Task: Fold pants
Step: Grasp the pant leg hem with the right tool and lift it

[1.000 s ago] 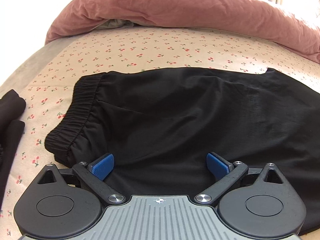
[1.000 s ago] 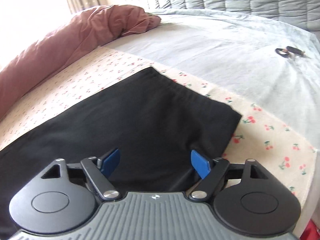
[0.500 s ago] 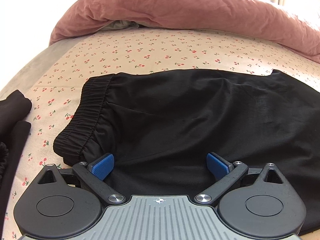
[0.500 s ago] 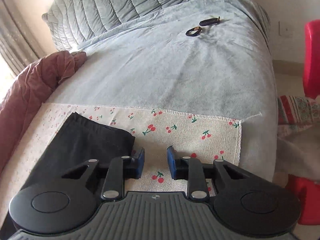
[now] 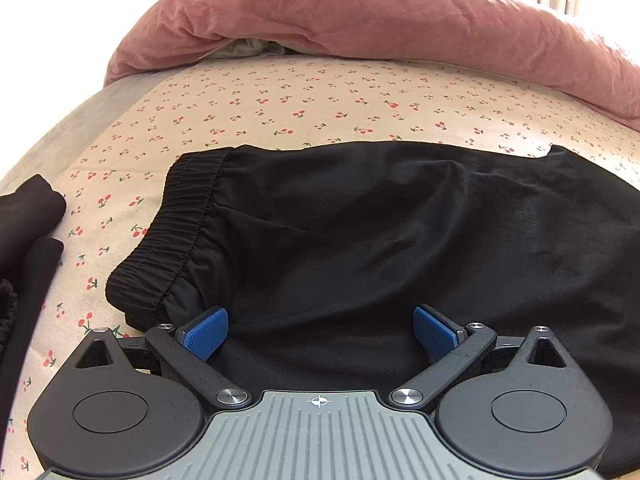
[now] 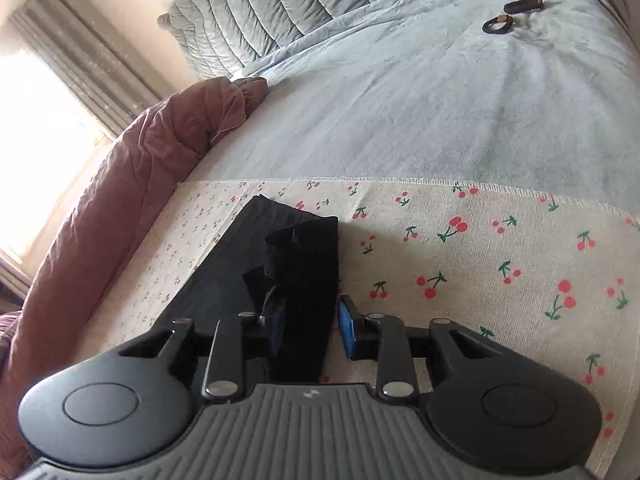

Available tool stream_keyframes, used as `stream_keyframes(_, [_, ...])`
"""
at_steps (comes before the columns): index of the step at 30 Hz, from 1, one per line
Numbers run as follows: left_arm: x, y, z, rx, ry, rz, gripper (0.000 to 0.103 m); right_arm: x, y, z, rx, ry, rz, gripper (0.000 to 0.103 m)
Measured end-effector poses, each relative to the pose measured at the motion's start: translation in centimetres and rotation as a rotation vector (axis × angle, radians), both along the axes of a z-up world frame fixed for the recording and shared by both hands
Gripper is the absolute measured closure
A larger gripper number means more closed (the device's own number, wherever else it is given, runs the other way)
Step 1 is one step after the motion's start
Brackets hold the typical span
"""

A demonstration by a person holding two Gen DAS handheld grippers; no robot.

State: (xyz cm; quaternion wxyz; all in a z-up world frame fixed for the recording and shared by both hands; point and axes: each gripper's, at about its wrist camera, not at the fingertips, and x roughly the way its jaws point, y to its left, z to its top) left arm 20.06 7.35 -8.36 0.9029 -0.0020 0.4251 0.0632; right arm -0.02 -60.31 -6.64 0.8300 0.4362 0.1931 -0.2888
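The bed (image 6: pixel 440 112) carries a cherry-print sheet (image 5: pixel 320 108), and the black pants (image 5: pixel 380 240) lie flat along that sheet's near edge, their long axis running left to right. A pink duvet (image 5: pixel 360 28) is heaped along the far edge. The elastic waistband (image 5: pixel 176 232) sits at the left end, just ahead and to the left of the left gripper (image 5: pixel 320 332), which hovers over the fabric with its blue pads spread wide and nothing between them. The leg end (image 6: pixel 304 240) lies at the right end, near the sheet's stitched right edge, and there the right gripper (image 6: pixel 308 328) has its pads drawn in around a raised fold of black cloth; it appears to be pinching the hem, though the left pad is mostly hidden by fabric. So the right hand is the nearer to the hem, and the fold likely runs from there toward the waistband. More dark clothing (image 5: pixel 24 240) lies at the sheet's left edge, apart from the pants. No containers are in view.
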Motion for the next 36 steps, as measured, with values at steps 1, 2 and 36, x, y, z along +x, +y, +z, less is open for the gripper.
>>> stream_keyframes(1, [0.0, 0.1, 0.0, -0.002, -0.002, 0.0, 0.002, -0.4, -0.1, 0.1, 0.018, -0.035, -0.027, 0.052])
stream_keyframes(2, [0.0, 0.1, 0.0, -0.002, -0.004, -0.001, 0.002, -0.7, -0.1, 0.1, 0.023, -0.061, -0.047, 0.051])
stream_keyframes(36, [0.2, 0.0, -0.1, -0.007, -0.015, -0.008, 0.003, 5.0, 10.1, 4.9, -0.624, 0.072, 0.253, 0.103])
